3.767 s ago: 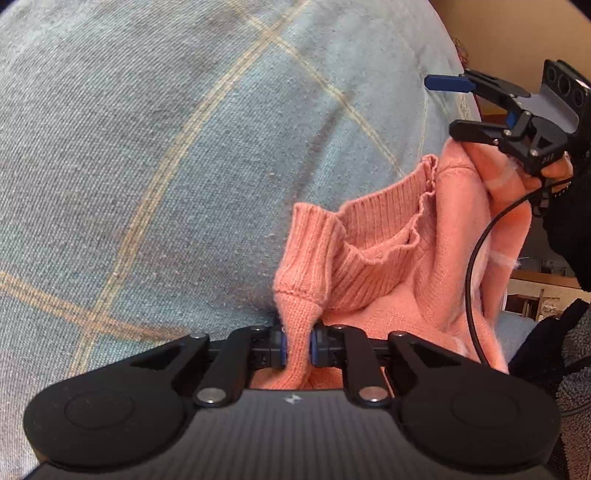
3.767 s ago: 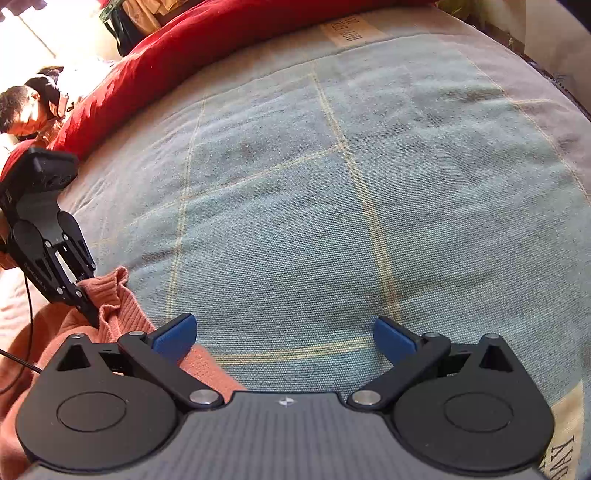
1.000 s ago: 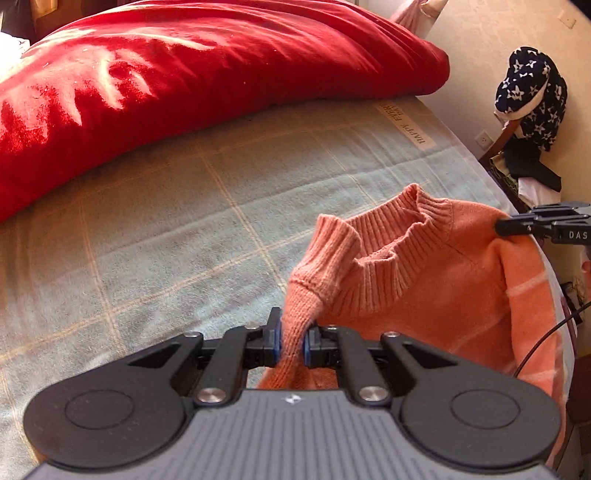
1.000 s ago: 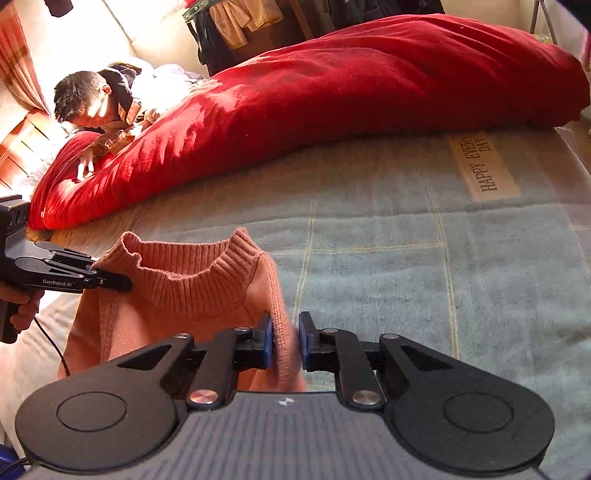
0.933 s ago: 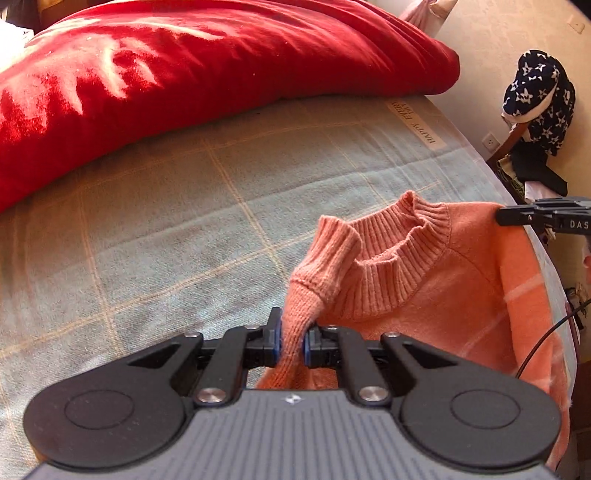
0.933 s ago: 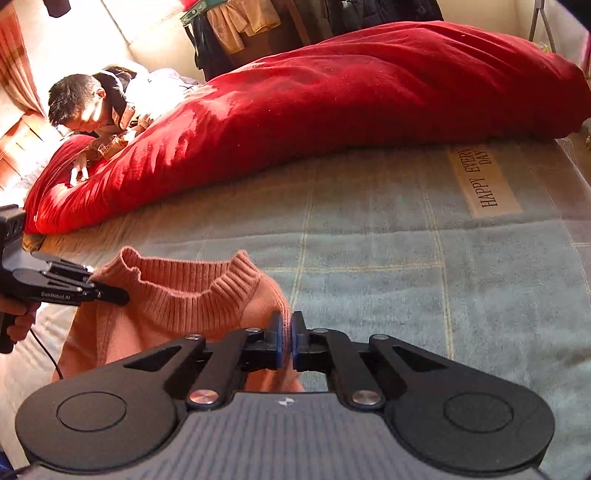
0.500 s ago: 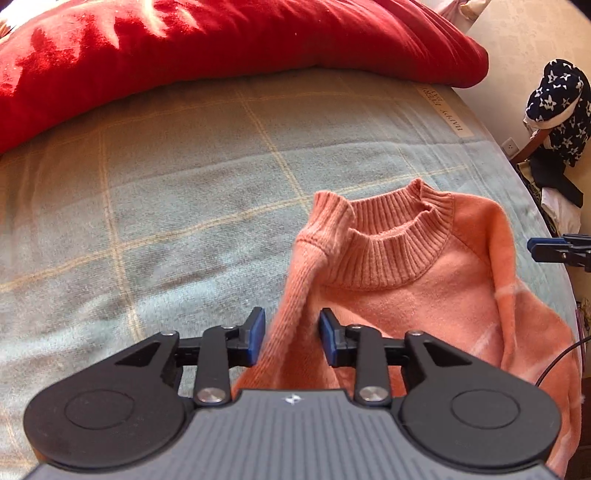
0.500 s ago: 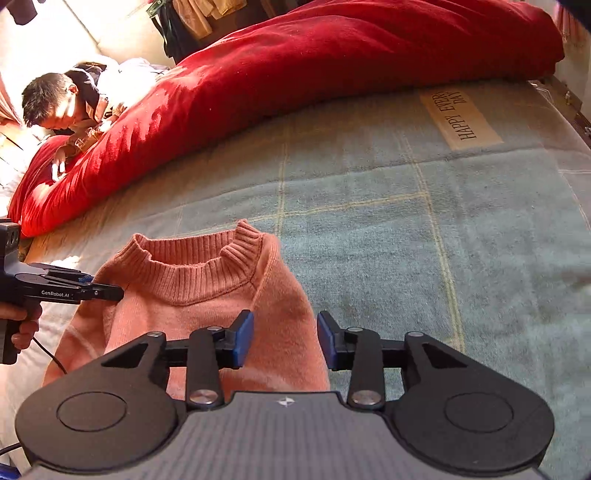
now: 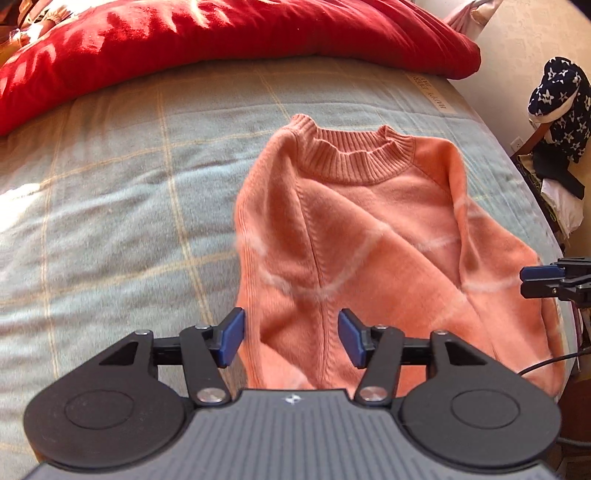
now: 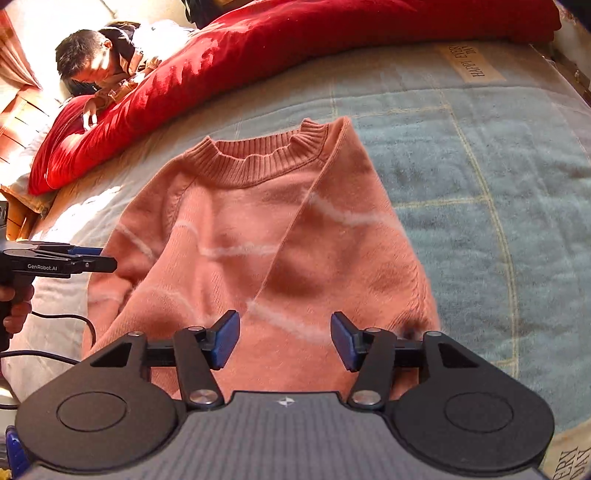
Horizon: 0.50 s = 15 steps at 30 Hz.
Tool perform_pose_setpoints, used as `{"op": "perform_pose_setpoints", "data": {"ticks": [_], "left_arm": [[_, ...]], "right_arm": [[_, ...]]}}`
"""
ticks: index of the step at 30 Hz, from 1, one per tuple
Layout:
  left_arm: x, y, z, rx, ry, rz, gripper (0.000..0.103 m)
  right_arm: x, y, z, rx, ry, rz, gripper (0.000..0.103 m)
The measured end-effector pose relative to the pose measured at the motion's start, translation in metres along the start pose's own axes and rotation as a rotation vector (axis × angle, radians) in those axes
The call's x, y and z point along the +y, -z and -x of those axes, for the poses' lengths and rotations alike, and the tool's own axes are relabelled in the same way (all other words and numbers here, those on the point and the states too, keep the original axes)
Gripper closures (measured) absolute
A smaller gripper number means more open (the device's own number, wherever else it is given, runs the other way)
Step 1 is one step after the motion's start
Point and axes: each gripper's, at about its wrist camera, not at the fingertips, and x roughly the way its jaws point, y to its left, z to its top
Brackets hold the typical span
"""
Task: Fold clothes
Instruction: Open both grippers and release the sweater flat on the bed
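1. Setting: a home bedroom.
2. Bed with blue-grey checked blanket (image 9: 122, 206), spread flat.
3. Red duvet (image 10: 295, 55) bunched along far side.
4. Person (image 10: 99, 55) lying at far left.
5. Clothing (image 9: 557, 110) heaped on a chair, far right, by the wall.

Salmon-orange sweater (image 9: 369, 236) with faint whitish wavy stripes and ribbed collar, pale blue-grey blanket (image 9: 122, 206) under it crossed by thin tan check lines, bright red duvet (image 9: 229, 33) beyond the sweater's collar, navy white-starred fabric (image 9: 561, 107) off the blanket's right edge

Both wrist views—angled down—share the sweater (image 9: 369, 236).
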Motion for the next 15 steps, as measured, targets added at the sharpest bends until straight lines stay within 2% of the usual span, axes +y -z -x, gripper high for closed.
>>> {"op": "perform_pose_setpoints", "data": {"ticks": [4, 8, 11, 15], "left_arm": [[-0.008, 0.028, 0.016, -0.004, -0.006, 0.051, 0.041], [-0.013, 0.052, 0.024, 0.002, -0.031, 0.119, 0.041], [-0.017, 0.068, 0.026, 0.004, -0.013, 0.174, 0.041], [-0.028, 0.084, 0.022, 0.033, -0.045, 0.195, 0.041]], "right_arm": [[0.021, 0.02, 0.006, 0.015, 0.036, 0.032, 0.035], [0.037, 0.04, 0.012, 0.038, 0.017, 0.025, 0.03], [0.046, 0.055, 0.015, 0.057, 0.014, 0.016, 0.03], [0.059, 0.067, 0.021, 0.064, 0.004, 0.025, 0.028]]}}
